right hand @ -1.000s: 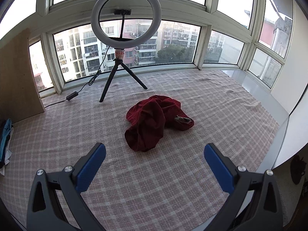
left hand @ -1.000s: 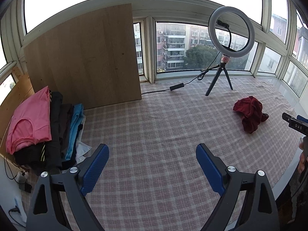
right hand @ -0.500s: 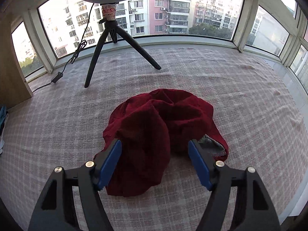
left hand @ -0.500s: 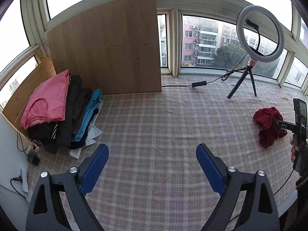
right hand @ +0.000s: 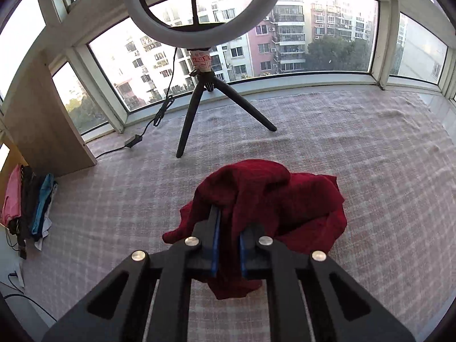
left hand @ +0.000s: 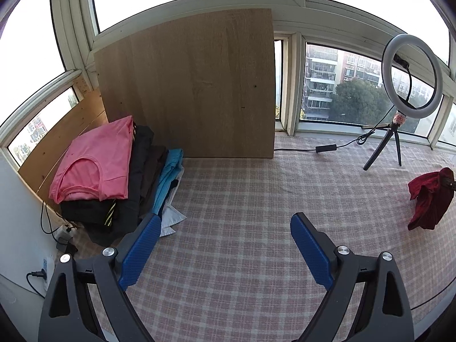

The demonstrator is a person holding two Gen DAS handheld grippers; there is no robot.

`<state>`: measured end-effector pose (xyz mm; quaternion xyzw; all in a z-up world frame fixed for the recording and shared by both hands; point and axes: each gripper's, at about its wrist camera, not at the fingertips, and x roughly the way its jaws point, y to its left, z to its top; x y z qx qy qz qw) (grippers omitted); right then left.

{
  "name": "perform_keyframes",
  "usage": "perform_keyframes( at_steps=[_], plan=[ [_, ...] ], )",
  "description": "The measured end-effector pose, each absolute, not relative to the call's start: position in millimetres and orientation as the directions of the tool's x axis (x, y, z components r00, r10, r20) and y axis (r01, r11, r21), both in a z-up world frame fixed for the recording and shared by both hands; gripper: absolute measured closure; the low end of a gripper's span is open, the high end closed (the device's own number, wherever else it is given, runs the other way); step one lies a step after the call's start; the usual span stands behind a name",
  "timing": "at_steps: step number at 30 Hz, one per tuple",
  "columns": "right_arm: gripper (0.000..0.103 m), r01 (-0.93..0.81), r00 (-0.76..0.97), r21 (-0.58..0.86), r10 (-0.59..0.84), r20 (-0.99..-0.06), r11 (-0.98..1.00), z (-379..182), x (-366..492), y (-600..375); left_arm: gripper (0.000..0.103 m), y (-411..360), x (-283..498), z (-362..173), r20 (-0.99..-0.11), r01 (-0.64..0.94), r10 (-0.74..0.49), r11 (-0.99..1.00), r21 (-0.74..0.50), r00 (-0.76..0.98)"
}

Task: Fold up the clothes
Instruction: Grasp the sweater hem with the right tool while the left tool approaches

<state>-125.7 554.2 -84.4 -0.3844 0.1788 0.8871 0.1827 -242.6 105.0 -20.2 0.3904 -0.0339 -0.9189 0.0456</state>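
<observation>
Right claw (right hand: 228, 228) angled down, closing on red garment (right hand: 285, 193).

No text can be read; red print on the ring light's stem label (right hand: 201, 59) is illegible.

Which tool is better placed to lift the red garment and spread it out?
Right. The right tool is closing on a fold of the red garment, fabric between its pads. The left tool hangs open over bare checked cloth, well away from the garment.
</observation>
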Motion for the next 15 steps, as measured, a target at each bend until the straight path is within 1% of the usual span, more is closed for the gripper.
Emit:
perform_keyframes(
  at_steps=[4, 6, 8, 9, 10, 11, 14, 15],
  plan=[
    [0.094, -0.284, -0.700, 0.163, 0.088, -0.709, -0.945, -35.2, -153.8, 475.5, 0.010, 81.4, -235.2, -13.2, -0.693, 0.066, -0.103, -0.995, 0.080, -0.714],
    [0.093, -0.190, -0.697, 0.215, -0.023, -0.717, -0.958, -32.5, -179.2, 437.3, 0.010, 69.7, -231.2, -12.9, -0.688, 0.076, -0.104, -0.995, 0.070, -0.718],
    [0.080, -0.070, -0.640, 0.308, -0.194, -0.743, -0.949, -51.6, -217.1, 399.5, 0.010, 58.9, -229.4, -16.4, -0.694, 0.085, -0.101, -0.995, 0.058, -0.713],
    [0.062, -0.022, -0.597, 0.345, -0.265, -0.757, -0.938, -64.1, -234.1, 382.4, 0.010, 55.6, -229.1, -20.1, -0.703, 0.080, -0.092, -0.996, 0.050, -0.705],
    [0.058, -0.019, -0.570, 0.349, -0.277, -0.774, -0.937, -76.5, -244.6, 371.6, 0.010, 52.8, -228.8, -24.1, -0.712, 0.074, -0.083, -0.996, 0.043, -0.697],
    [0.058, -0.023, -0.546, 0.348, -0.280, -0.790, -0.937, -88.8, -254.1, 361.6, 0.010, 50.1, -228.6, -28.1, -0.722, 0.067, -0.073, -0.997, 0.037, -0.688],
    [0.058, -0.080, -0.536, 0.294, -0.208, -0.818, -0.952, -112.7, -252.6, 364.1, 0.010, 57.9, -227.6, -48.5, -0.758, 0.005, -0.026, -1.000, 0.030, -0.651],
    [0.056, -0.097, -0.520, 0.270, -0.182, -0.834, -0.958, -122.3, -249.9, 368.7, 0.010, 64.8, -227.9, -57.8, -0.775, -0.024, -0.007, -0.999, 0.029, -0.632]
  ],
)
